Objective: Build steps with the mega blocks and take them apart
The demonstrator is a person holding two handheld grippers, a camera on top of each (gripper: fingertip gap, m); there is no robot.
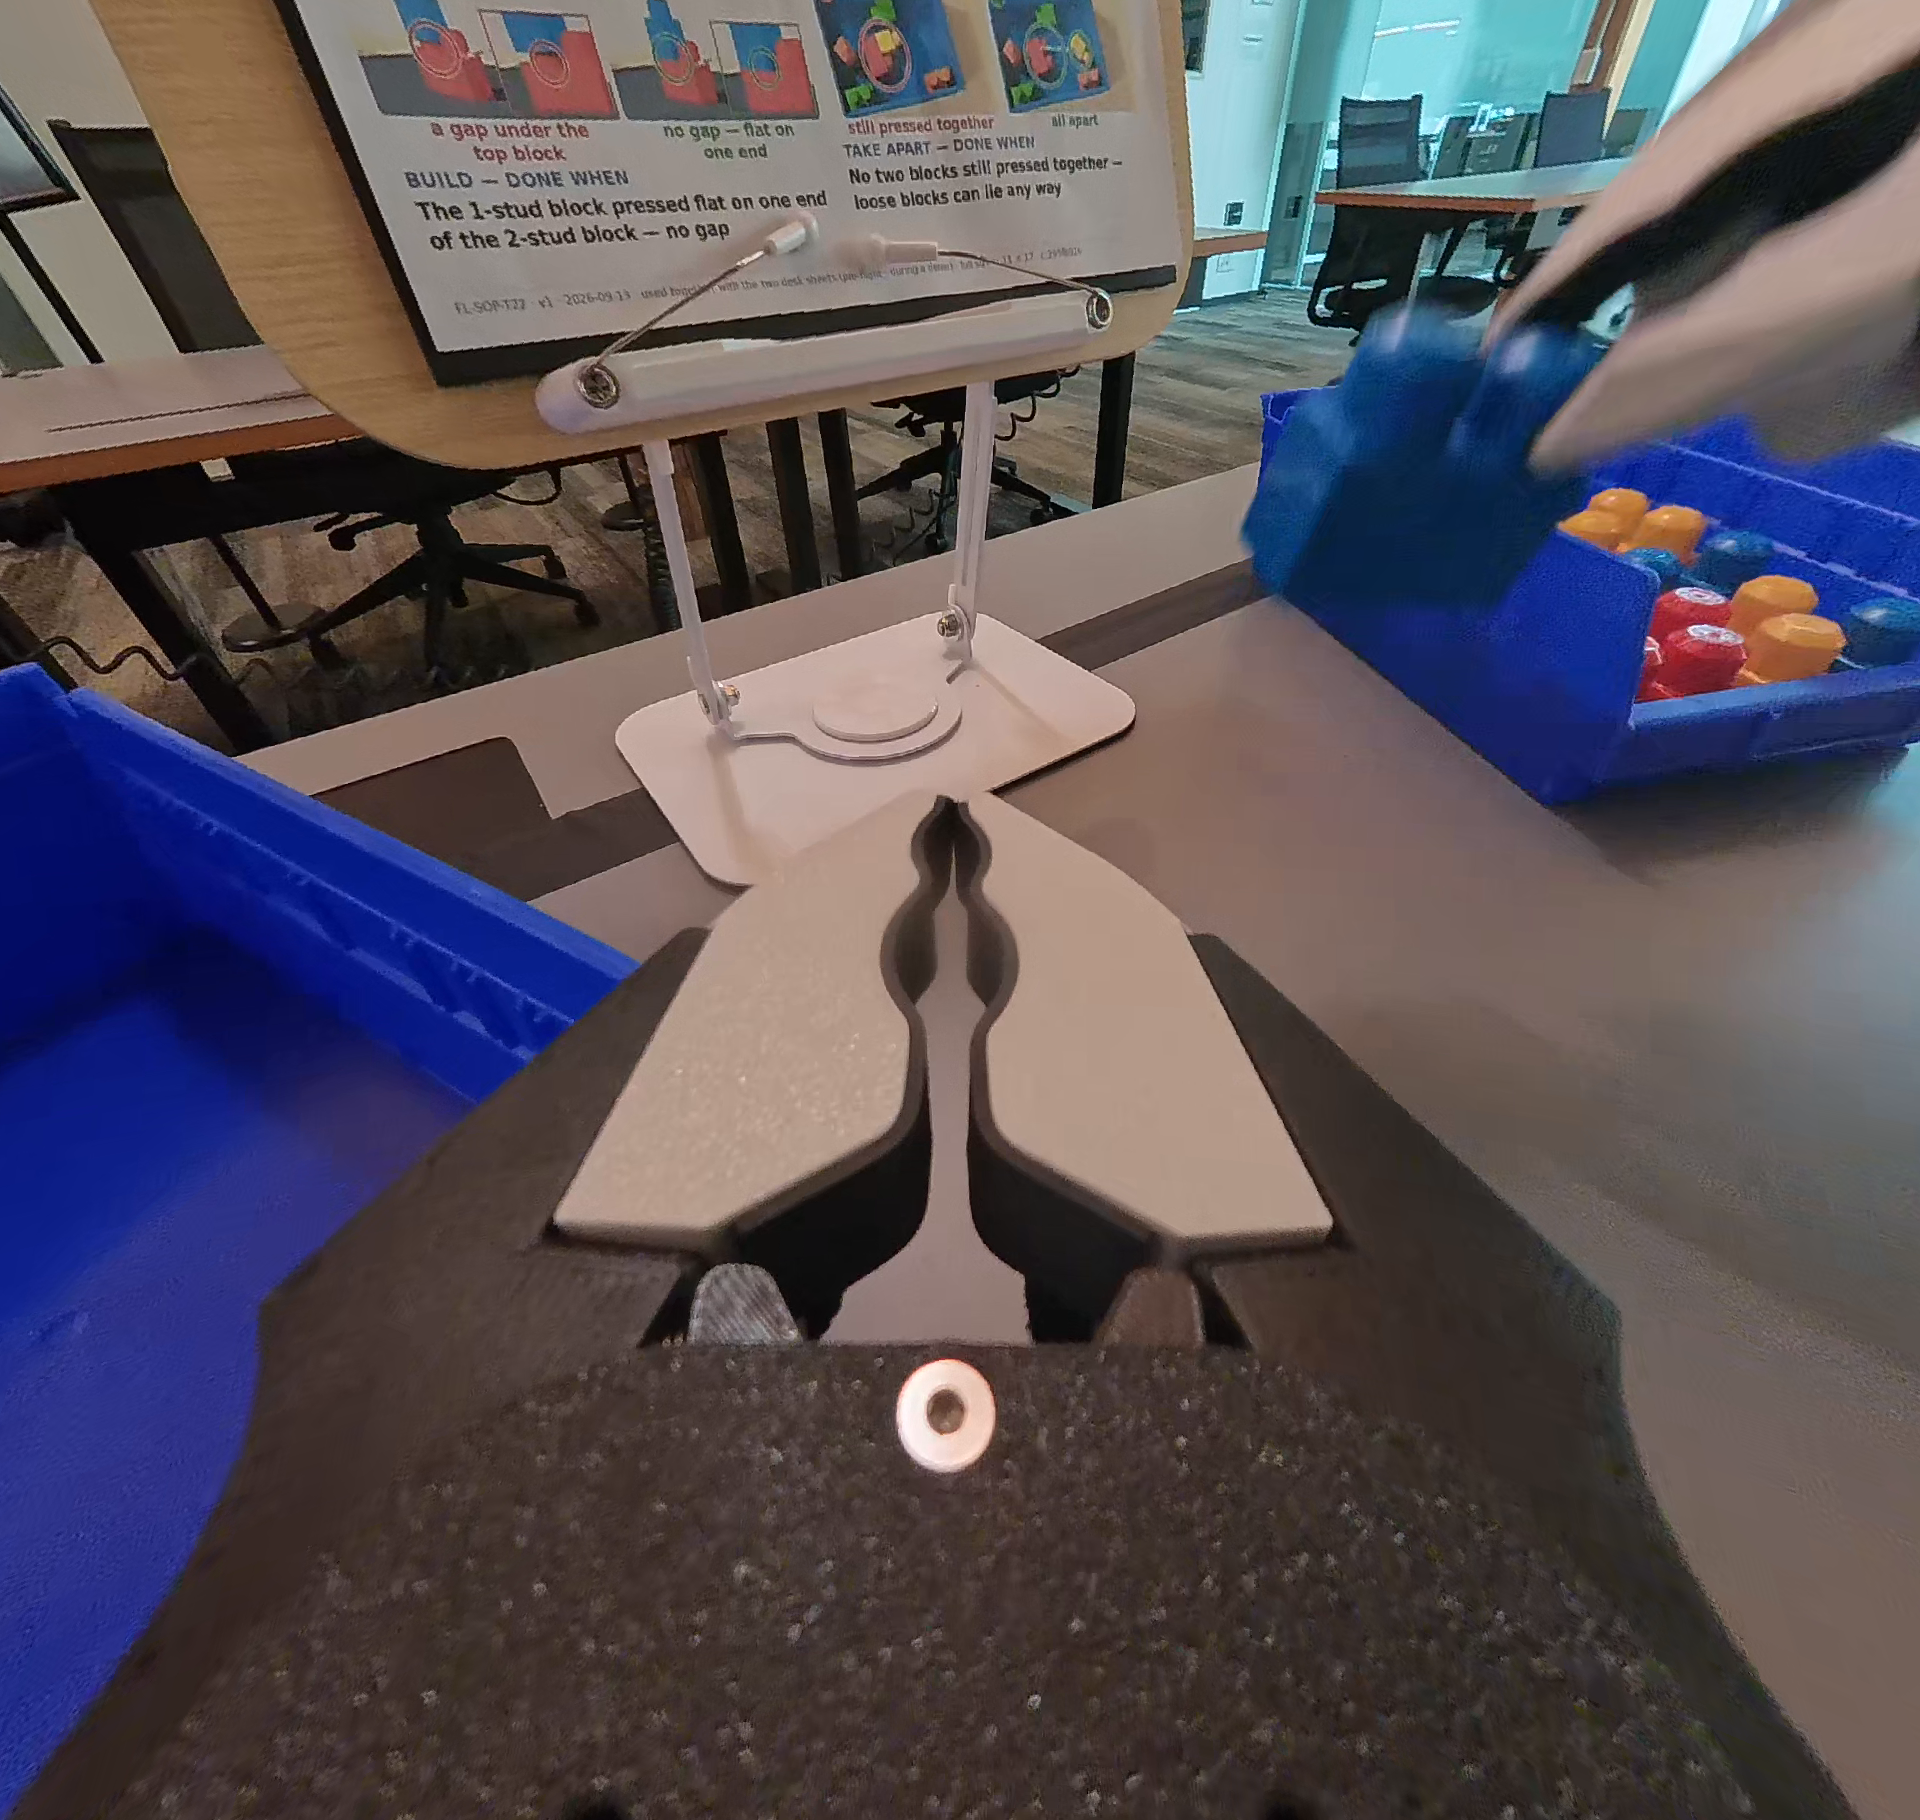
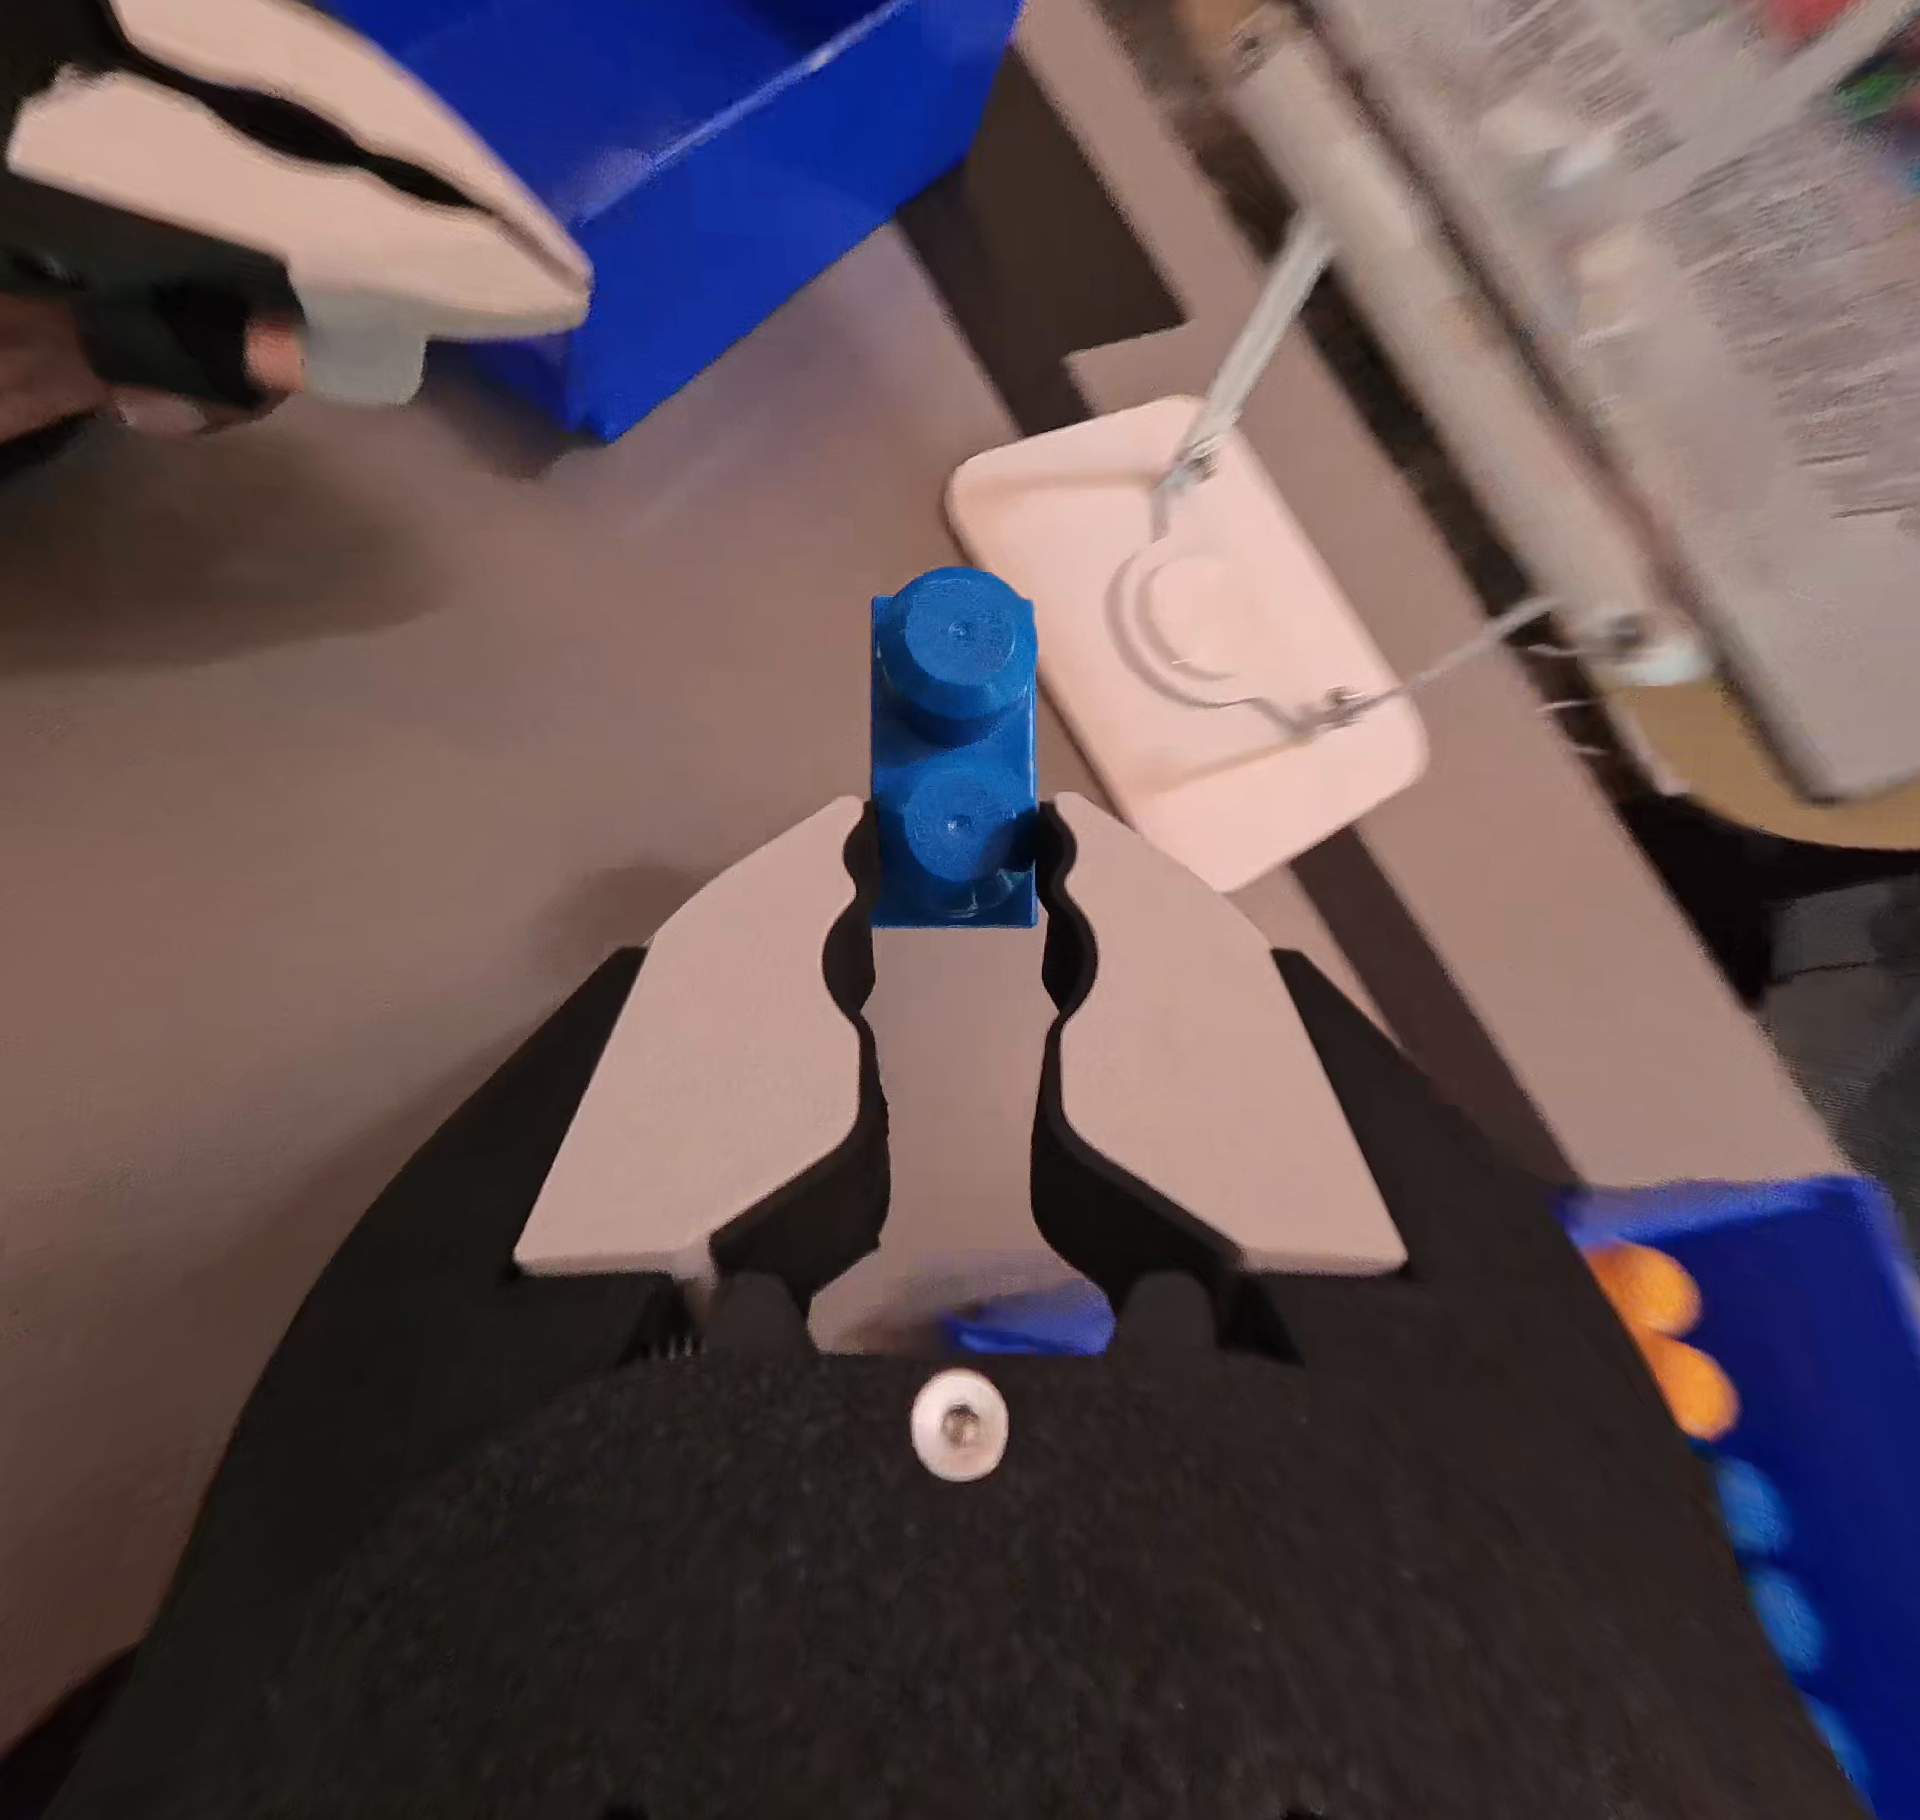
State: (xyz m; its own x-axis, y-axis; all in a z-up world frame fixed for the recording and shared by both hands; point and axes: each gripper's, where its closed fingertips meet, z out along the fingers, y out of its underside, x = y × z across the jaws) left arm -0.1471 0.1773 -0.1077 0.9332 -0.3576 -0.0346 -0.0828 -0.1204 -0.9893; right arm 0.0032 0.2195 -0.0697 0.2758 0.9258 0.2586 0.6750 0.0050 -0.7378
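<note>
I am carrying the blue two-stud block [image 2: 954, 762] in my right gripper [image 2: 954, 835], jaws clamped on its near end, studs facing the camera, above the grey tabletop [image 2: 312, 835]. My left gripper [image 1: 951, 825] is waiting with jaws together, holding nothing, beside the empty blue bin [image 1: 208, 1043]. I am aiming to set the block flat, studs up, squarely, before fetching a one-stud block from the supply bin [image 1: 1579, 710].

Blue block [image 2: 954, 762]; blue bins [image 1: 260, 939]; grey table [image 1: 1455, 939].
</note>
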